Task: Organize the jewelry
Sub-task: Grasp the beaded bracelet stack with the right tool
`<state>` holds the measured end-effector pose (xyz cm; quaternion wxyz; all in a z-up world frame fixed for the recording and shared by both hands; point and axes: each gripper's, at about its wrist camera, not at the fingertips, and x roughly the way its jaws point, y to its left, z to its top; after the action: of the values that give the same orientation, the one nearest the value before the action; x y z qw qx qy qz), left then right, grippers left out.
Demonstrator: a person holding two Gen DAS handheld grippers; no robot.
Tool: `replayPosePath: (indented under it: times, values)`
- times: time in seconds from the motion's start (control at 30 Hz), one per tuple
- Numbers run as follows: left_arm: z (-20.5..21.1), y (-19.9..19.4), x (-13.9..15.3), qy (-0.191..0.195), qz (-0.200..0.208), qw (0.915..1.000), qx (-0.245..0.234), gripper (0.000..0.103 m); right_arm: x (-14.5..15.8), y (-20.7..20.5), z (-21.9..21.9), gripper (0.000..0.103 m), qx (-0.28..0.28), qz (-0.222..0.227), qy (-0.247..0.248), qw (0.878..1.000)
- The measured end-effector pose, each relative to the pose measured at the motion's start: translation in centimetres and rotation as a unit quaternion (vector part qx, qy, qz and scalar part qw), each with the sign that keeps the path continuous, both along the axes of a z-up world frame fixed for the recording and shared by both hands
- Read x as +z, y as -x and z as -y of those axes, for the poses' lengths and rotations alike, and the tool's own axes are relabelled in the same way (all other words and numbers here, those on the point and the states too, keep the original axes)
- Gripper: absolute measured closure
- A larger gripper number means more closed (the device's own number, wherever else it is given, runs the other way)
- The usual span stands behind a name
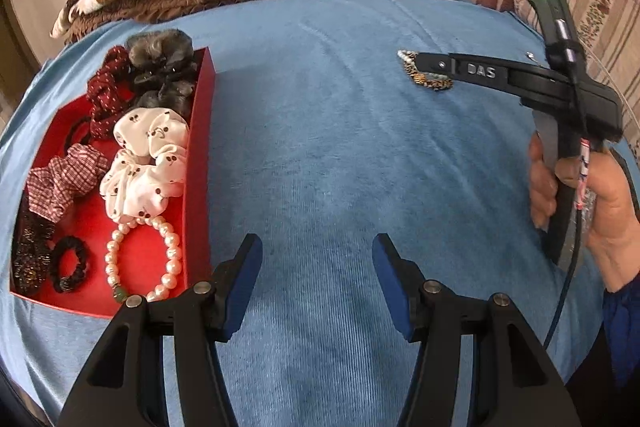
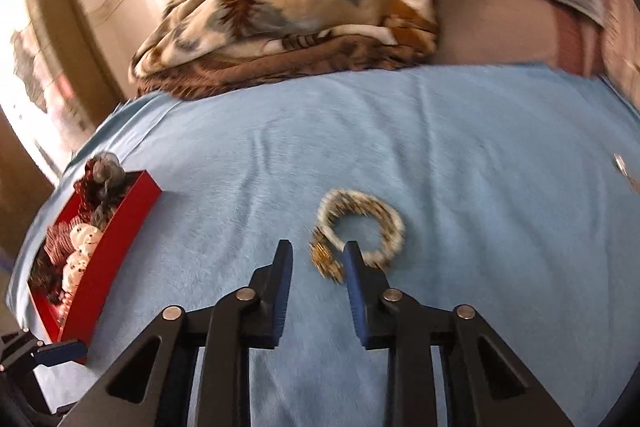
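Both open | left hand-held gripper [image 1: 317, 241] half-apart, empty | right hand-held gripper [image 2: 318, 244] narrow, at bracelet [image 2: 384, 223]

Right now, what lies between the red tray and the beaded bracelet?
Nothing but bare blue cloth. The left wrist view shows the stretch from the red tray to the beaded bracelet clear.

Your left gripper [image 1: 317, 247] hangs with jaws parted over the light blue ribbed cloth [image 1: 340, 155]. Your right gripper [image 2: 317, 253], jaws narrowed but apart, angles down toward the same cloth, gripped by your right hand [image 1: 576, 195].
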<state>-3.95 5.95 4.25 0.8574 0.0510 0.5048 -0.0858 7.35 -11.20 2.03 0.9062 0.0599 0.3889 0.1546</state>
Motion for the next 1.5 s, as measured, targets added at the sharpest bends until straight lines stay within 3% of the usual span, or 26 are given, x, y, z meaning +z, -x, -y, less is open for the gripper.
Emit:
replayPosePath:
  times: [0.1, 0.3, 0.37, 0.43, 0.5, 0.53, 0.6, 0.67, 0.7, 0.73, 0.8, 0.87, 0.93, 1.1, 1.2, 1.37, 1.5]
  values:
    - [0.2, -0.6, -0.7, 0.001, -0.010, 0.9999, 0.004, 0.047, -0.8, -1.8, -0.2, 0.083, -0.007, -0.016, -0.003, 1.000]
    - [0.7, -1.5, -1.3, 0.003, -0.015, 0.9998, 0.012, 0.047, -1.8, -2.7, 1.9, 0.096, 0.007, -0.075, -0.089, 0.993]
    - [0.6, -1.7, -0.9, 0.015, -0.014, 0.9997, 0.016, 0.047, -1.9, -1.6, 2.4, 0.096, 0.020, -0.106, -0.146, 0.983]
    - [0.3, -1.7, -0.3, 0.019, -0.008, 0.9996, 0.019, 0.047, -1.4, 0.1, 2.8, 0.096, 0.052, -0.137, -0.226, 0.963]
    - [-0.1, -1.5, 0.2, 0.019, -0.001, 0.9996, 0.023, 0.047, -0.1, 2.0, 3.0, 0.096, 0.073, -0.139, -0.274, 0.949]
    - [-0.3, -1.4, 0.4, 0.019, 0.001, 0.9995, 0.025, 0.047, 0.5, 2.9, 3.3, 0.096, 0.067, -0.133, -0.281, 0.948]
    - [-0.7, -1.0, 0.7, 0.020, 0.003, 0.9994, 0.029, 0.047, 1.1, 4.1, 4.5, 0.096, 0.013, -0.125, -0.248, 0.961]
    - [-1.1, -0.6, 1.0, 0.021, 0.004, 0.9993, 0.031, 0.047, 1.0, 5.0, 6.2, 0.093, -0.080, -0.113, -0.142, 0.980]
    - [-1.2, -0.5, 1.1, 0.021, 0.005, 0.9993, 0.031, 0.047, 0.8, 5.1, 7.0, 0.093, -0.109, -0.112, -0.116, 0.981]
    - [-1.3, -0.5, 1.3, 0.022, 0.007, 0.9993, 0.030, 0.047, 0.4, 5.4, 8.6, 0.092, -0.145, -0.123, -0.108, 0.976]
    - [-1.2, -0.3, 1.6, 0.024, 0.012, 0.9992, 0.030, 0.047, -0.1, 5.7, 11.2, 0.080, -0.184, -0.141, -0.140, 0.963]
    - [-1.0, -0.3, 1.8, 0.031, 0.012, 0.9990, 0.030, 0.046, 0.3, 6.6, 13.5, 0.073, -0.217, -0.129, -0.165, 0.953]
    - [-0.3, -0.3, 2.0, 0.037, 0.012, 0.9989, 0.027, 0.046, 0.9, 6.9, 14.2, 0.073, -0.220, -0.117, -0.166, 0.954]
    - [2.8, -1.6, 2.1, 0.058, 0.006, 0.9983, 0.005, 0.046, 1.1, 5.8, 12.2, 0.073, -0.154, -0.111, -0.182, 0.965]
    - [5.5, -3.4, 2.2, 0.083, -0.001, 0.9965, -0.012, 0.046, 0.5, 5.5, 11.8, 0.073, -0.149, -0.115, -0.173, 0.967]
    - [10.6, -7.4, 1.5, 0.096, -0.005, 0.9944, -0.045, 0.055, -0.5, 4.9, 13.3, 0.073, -0.164, -0.123, -0.187, 0.961]
    - [13.9, -10.1, -0.5, 0.078, -0.030, 0.9943, -0.066, 0.063, -0.7, 4.4, 14.6, 0.073, -0.172, -0.126, -0.210, 0.954]
